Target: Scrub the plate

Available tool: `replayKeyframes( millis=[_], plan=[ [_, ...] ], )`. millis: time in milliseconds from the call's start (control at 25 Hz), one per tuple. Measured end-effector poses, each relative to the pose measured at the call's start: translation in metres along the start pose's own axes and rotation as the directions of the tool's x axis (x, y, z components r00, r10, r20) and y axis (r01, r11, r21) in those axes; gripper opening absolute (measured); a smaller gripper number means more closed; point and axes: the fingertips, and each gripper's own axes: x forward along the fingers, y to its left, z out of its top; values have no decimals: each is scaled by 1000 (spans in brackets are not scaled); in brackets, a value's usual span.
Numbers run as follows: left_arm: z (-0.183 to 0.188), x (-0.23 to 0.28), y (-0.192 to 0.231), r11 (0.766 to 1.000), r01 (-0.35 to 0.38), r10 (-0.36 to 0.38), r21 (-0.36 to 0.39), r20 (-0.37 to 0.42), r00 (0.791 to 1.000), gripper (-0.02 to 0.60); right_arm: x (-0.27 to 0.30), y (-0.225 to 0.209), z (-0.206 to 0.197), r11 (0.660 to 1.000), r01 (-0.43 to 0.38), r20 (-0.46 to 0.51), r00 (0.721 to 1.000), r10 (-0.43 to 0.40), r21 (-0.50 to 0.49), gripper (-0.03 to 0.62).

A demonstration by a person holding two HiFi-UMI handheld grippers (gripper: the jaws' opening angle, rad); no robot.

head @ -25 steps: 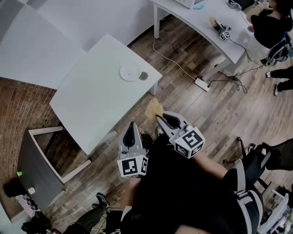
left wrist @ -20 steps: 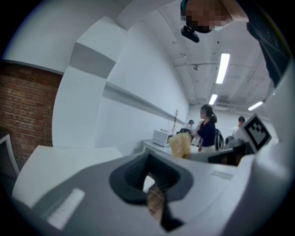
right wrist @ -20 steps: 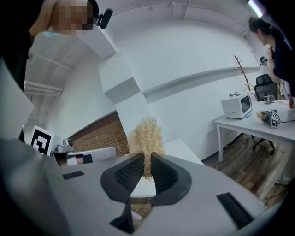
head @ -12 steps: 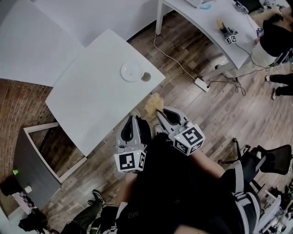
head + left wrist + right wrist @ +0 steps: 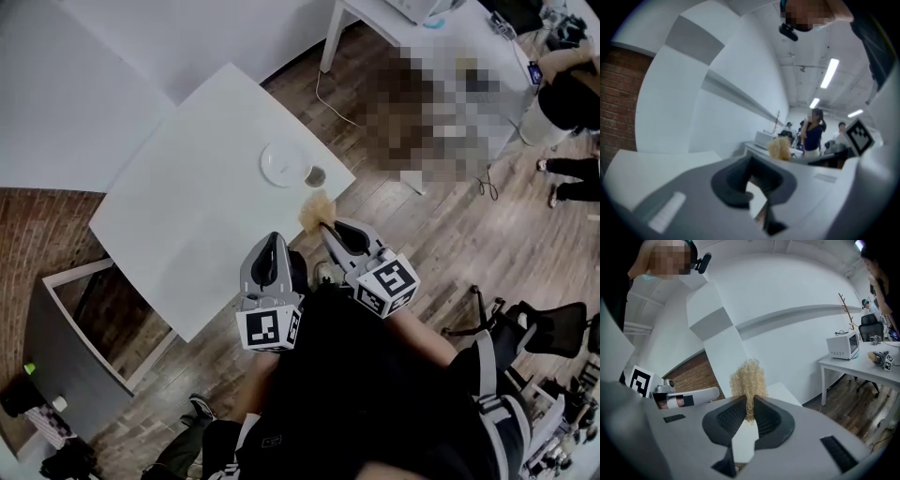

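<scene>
Presently the left gripper (image 5: 751, 165) is being carried with its fingers closed on nothing; a straw-coloured scrubber (image 5: 748, 379) is being pinched between the fingers of the right gripper (image 5: 750, 404); arguably it should be lowered flat onto the plate (image 5: 284, 164), clear of the small cup (image 5: 315, 176) just beside, while the rim is being steadied; that plate, lying near the far corner of the desk (image 5: 178, 225), is being shown by the head view alone; the grips are being revealed only by the gripper views.
</scene>
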Motion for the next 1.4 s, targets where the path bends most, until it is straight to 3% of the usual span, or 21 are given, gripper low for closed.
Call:
replayKeyframes(
  millis=[640, 1080, 1280, 1400],
  plan=[
    [18, 73, 76, 995, 96, -96, 5, -27, 995, 5, 80, -43, 9, 988, 154, -74, 985, -154, -5, 41],
    [-1, 120, 84, 996, 91, -92, -14, -79, 993, 4, 121, -81, -31, 992, 125, -207, 971, -117, 26, 41],
    [-12, 138, 84, 997, 76, -77, -13, -88, 993, 5, 139, -107, -65, 994, 112, -295, 949, -106, 3, 42],
    [-23, 145, 88, 998, 47, -52, -50, -108, 993, 4, 145, -122, -87, 994, 112, -356, 929, -102, 7, 41]
  ],
)
